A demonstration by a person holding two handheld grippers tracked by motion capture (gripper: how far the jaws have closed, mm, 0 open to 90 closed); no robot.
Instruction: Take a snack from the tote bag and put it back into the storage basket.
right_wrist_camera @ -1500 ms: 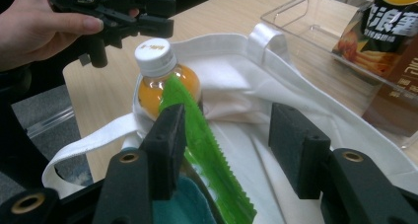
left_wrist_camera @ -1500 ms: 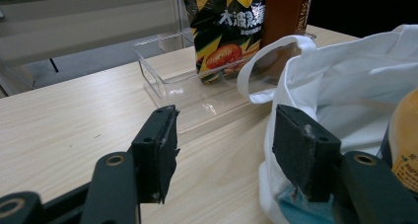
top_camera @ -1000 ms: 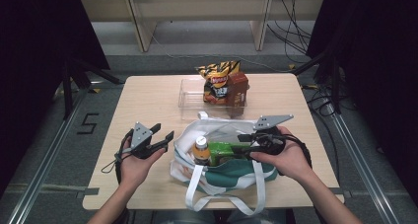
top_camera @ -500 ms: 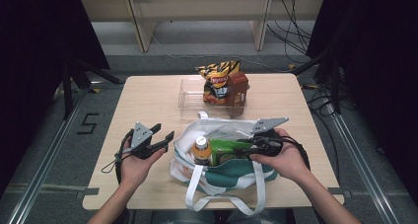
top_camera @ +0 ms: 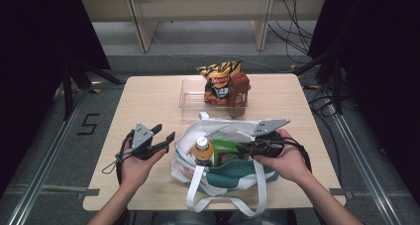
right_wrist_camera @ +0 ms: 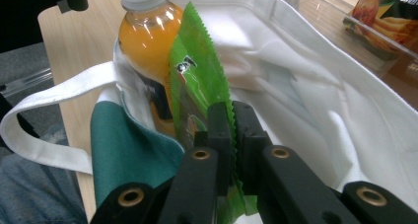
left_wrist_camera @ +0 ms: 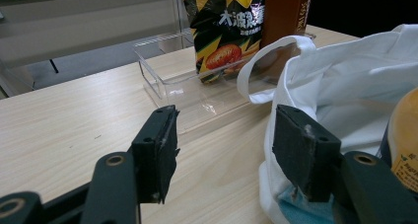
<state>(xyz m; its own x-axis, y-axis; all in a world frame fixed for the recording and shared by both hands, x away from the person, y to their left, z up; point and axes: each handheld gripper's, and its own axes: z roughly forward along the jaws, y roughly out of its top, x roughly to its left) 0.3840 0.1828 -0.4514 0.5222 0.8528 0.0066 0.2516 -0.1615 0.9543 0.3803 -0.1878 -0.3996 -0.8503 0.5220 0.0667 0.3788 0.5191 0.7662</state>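
Green packet (right_wrist_camera: 199, 81) pinched at its serrated edge, sitting in the tote bag (top_camera: 223, 170).
Right gripper (right_wrist_camera: 230, 130) jaws just closed onto the packet, beside the orange bottle (right_wrist_camera: 145, 51). Left gripper (top_camera: 161, 140) jaws wide apart, holding nothing, over the table (top_camera: 148, 96) left of the bag.

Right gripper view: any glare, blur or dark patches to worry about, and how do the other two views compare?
Right gripper view: sharp on the green packet, glare streaks on the orange bottle, far chip bag soft. Left gripper view: near jaws slightly soft, reflections on the clear tray. High view: table evenly lit, surroundings nearly black, overall soft.
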